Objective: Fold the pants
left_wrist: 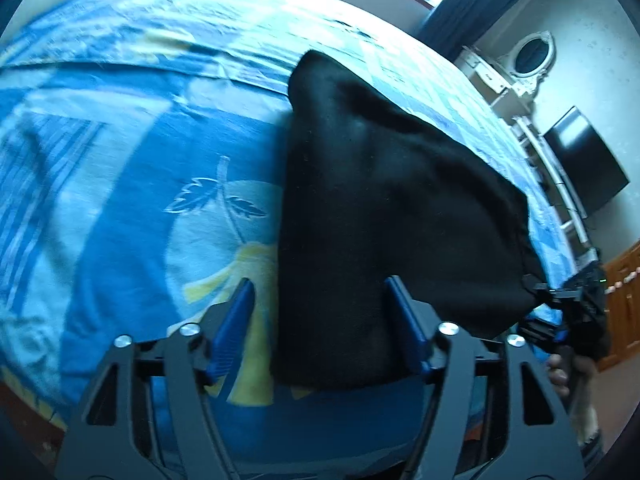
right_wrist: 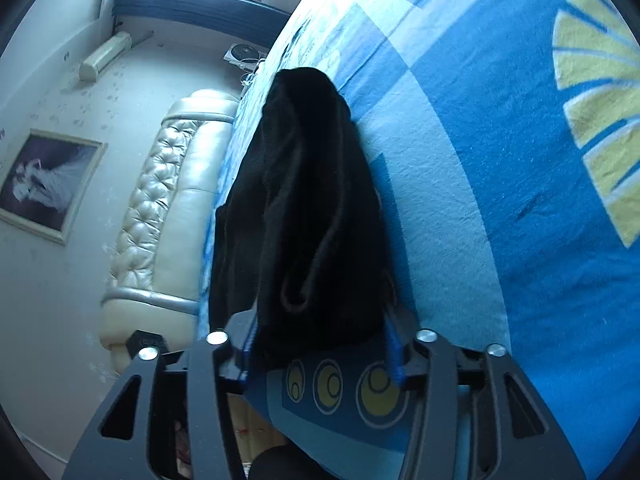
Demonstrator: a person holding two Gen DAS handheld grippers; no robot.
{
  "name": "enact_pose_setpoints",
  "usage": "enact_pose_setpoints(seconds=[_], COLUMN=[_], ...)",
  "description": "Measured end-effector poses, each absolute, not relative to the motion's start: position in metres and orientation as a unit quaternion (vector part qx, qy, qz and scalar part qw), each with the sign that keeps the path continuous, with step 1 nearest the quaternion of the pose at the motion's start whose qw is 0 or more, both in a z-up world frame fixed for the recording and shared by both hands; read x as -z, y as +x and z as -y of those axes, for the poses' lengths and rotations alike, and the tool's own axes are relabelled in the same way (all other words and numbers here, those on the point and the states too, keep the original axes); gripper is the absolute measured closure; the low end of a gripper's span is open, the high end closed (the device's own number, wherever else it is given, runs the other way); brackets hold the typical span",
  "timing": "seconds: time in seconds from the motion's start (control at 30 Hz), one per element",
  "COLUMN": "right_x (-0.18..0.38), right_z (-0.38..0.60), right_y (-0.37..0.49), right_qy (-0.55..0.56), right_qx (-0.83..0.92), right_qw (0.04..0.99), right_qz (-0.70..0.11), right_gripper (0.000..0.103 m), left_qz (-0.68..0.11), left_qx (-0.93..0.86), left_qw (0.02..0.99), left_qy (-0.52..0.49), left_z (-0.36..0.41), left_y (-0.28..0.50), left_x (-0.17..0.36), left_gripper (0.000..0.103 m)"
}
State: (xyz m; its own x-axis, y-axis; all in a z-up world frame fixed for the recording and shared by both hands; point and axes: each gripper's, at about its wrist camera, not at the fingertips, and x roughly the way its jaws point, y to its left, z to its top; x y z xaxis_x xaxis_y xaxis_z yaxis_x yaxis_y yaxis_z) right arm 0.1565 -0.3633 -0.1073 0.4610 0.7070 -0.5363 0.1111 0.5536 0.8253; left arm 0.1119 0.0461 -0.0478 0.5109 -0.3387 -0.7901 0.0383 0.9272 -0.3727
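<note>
A: The black soft-fabric pants (left_wrist: 380,208) lie bunched on the bed's blue patterned cover (left_wrist: 120,152), near its edge. The left claw (left_wrist: 320,320) stands wide, its blue pads (left_wrist: 240,312) clear of the cloth lying between them.

B: The right claw (right_wrist: 320,344) is wide too, cloth loose between its pads. I'd draw both back level, then smooth the fold. The cream tufted headboard (right_wrist: 160,200) lies well beyond the pants, out of the way

I see the pants (left_wrist: 384,200) lying on the bed cover (left_wrist: 120,152), their near end between my left gripper's (left_wrist: 320,320) fingers; my right gripper (left_wrist: 560,292) sits at their far right corner. The headboard (right_wrist: 168,208) stands behind the bed.
</note>
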Motion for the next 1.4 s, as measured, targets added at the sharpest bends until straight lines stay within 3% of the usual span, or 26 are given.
enact_pose_setpoints(seconds=[0.07, 0.17, 0.4, 0.67, 1.4], right_x=[0.097, 0.083, 0.061, 0.045, 0.044], right_z=[0.363, 0.360, 0.333, 0.298, 0.305], right_y=[0.148, 0.133, 0.104, 0.085, 0.081], right_qy=[0.412, 0.368, 0.202, 0.105, 0.093], right_qx=[-0.187, -0.155, -0.069, -0.055, -0.031], right_qw=[0.755, 0.782, 0.834, 0.861, 0.875], right_qz=[-0.475, -0.478, -0.508, -0.494, -0.473], right_gripper=[0.032, 0.026, 0.025, 0.023, 0.022], left_qz=[-0.476, -0.467, -0.443, -0.418, -0.379], left_qx=[0.093, 0.071, 0.045, 0.034, 0.015], left_qw=[0.864, 0.873, 0.893, 0.906, 0.925], left_qy=[-0.138, -0.123, -0.060, -0.050, -0.018], left_z=[-0.044, -0.042, -0.032, -0.025, -0.014], left_y=[0.102, 0.086, 0.043, 0.007, -0.006], left_x=[0.040, 0.030, 0.007, -0.014, -0.020], left_gripper=[0.024, 0.017, 0.013, 0.008, 0.006])
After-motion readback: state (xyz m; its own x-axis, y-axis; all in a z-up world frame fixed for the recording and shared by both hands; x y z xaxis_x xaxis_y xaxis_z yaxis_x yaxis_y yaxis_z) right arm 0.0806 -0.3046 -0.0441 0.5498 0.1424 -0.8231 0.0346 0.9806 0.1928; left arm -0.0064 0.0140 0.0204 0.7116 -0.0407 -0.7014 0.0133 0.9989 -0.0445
